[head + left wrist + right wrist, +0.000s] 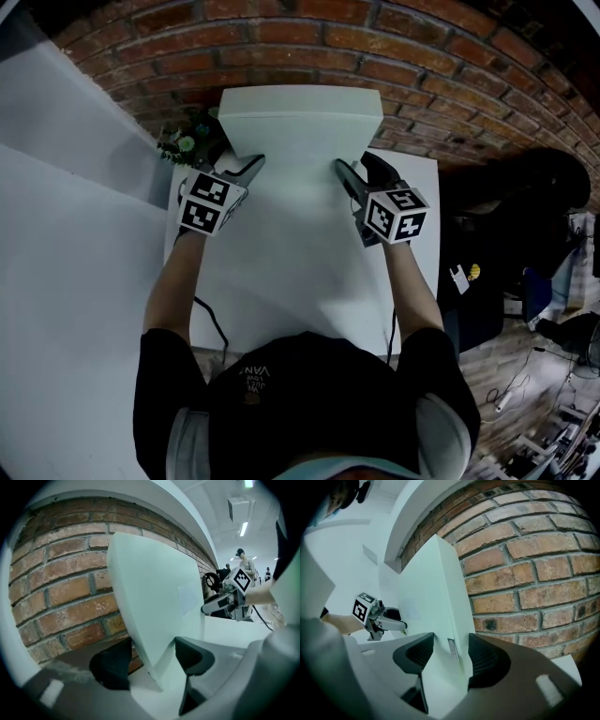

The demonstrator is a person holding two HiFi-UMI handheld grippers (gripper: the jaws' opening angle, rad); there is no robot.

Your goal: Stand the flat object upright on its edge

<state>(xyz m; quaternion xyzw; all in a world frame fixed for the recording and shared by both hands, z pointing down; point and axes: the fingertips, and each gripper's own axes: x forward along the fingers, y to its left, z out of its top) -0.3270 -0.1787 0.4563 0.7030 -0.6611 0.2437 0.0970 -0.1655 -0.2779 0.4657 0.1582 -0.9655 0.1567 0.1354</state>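
A flat white box [300, 117] stands upright on its long edge at the back of the white table [300, 272], close to the brick wall. My left gripper [251, 167] grips its left end; in the left gripper view the box [154, 597] fills the gap of the left gripper [152, 660], with a dark pad against each face. My right gripper [349, 171] holds the right end. There the box [431, 602] sits between the right gripper [452, 653] pads, which press its two faces. A small label shows on the narrow end.
The brick wall [281, 47] runs right behind the box. A small bunch of flowers [187, 141] sits at the table's back left corner. Dark equipment and cables [534, 216] crowd the floor to the right. People stand far off in the left gripper view.
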